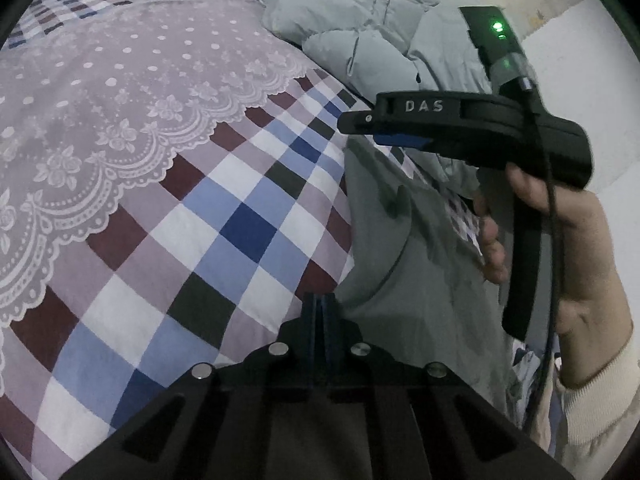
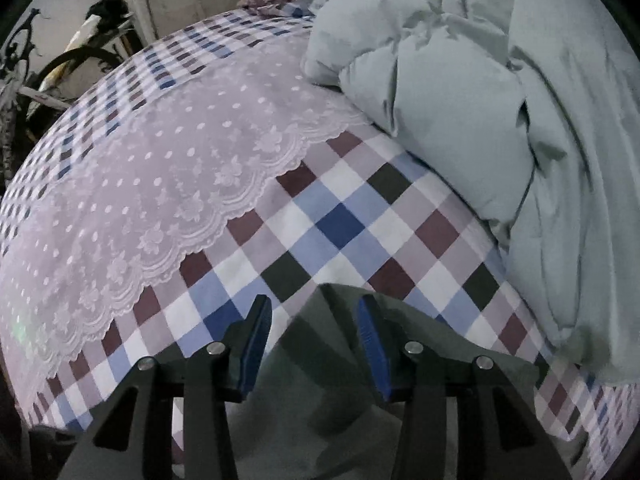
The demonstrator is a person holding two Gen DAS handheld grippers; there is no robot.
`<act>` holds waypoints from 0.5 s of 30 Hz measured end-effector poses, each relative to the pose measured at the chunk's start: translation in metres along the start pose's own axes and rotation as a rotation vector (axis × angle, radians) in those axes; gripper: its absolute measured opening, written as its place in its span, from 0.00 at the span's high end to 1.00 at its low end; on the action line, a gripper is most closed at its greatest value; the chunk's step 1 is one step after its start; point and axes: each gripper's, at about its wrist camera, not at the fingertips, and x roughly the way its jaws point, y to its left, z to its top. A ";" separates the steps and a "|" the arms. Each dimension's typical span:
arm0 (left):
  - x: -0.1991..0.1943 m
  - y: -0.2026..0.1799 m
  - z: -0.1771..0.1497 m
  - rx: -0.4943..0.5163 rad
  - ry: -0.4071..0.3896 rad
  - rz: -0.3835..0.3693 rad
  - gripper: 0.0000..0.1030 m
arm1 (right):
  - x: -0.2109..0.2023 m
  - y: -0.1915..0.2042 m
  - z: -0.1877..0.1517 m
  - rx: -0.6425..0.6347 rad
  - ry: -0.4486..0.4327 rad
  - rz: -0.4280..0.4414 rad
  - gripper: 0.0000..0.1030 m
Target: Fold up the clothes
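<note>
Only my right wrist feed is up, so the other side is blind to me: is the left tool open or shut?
Observer: Shut. The left tool has its fingers pressed together; I cannot tell if cloth is caught between them.
Operator: Where is it relative to the garment?
Observer: At the left edge of the garment, where it meets the sheet.
Operator: How does my right tool look from there?
Observer: The right tool hangs over the far end of the garment, held in a hand, with a green light lit on it.
</note>
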 end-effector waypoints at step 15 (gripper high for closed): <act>0.011 -0.015 0.012 0.093 0.055 -0.155 0.50 | 0.013 0.023 0.006 -0.017 0.067 -0.126 0.97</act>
